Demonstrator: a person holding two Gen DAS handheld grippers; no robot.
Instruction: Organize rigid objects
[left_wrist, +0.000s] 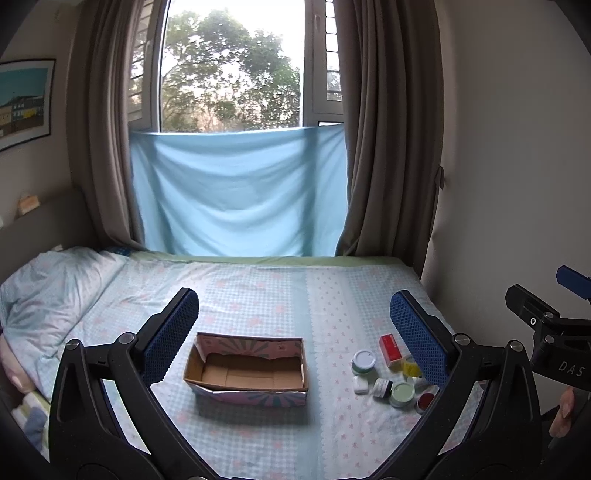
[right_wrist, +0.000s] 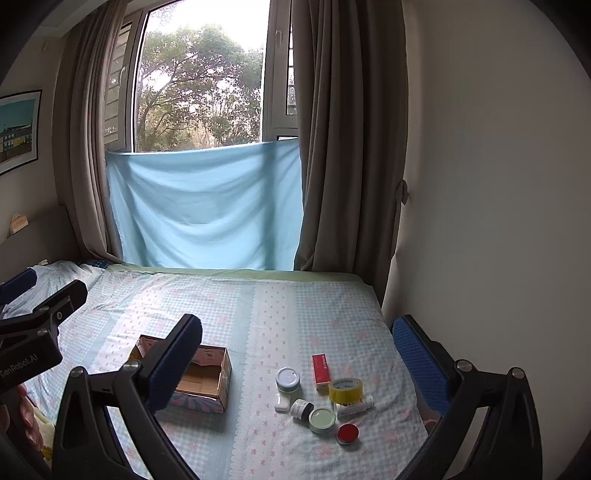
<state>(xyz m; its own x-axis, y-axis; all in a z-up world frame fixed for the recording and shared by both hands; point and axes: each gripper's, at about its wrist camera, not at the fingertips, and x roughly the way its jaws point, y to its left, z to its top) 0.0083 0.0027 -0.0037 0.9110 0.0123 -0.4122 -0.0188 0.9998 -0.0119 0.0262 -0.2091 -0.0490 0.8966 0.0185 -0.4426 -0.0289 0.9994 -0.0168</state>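
The open, empty cardboard box with pink-and-teal patterned sides (left_wrist: 246, 369) sits on the bed (left_wrist: 258, 291), its long axis running left to right across the left wrist view, mouth facing up, one flap folded inward at its left end. To its right lies a cluster of small things, well apart from the box — eight in all, counted in the right wrist view: one red rectangular carton (right_wrist: 320, 370) lying flat with its long axis pointing away toward the window, one white-lidded round jar (right_wrist: 288, 379), one roll of yellow tape (right_wrist: 345, 389) standing on edge, one small white case (right_wrist: 283, 402), one small dark jar with a white label (right_wrist: 301, 408) lying tilted, one pale green round lid or tin (right_wrist: 322, 419), one white tube (right_wrist: 354, 404) lying left to right, and one red-topped round tin (right_wrist: 347, 433).

The left hand-held gripper (left_wrist: 294, 334) hangs above the bed with its blue-padded fingers spread wide, framing the box and holding nothing. The right hand-held gripper (right_wrist: 297, 363) hangs likewise — fingers wide apart, nothing held — over the cluster. Part of a hand (left_wrist: 563, 413) shows at the right edge of the left wrist view.
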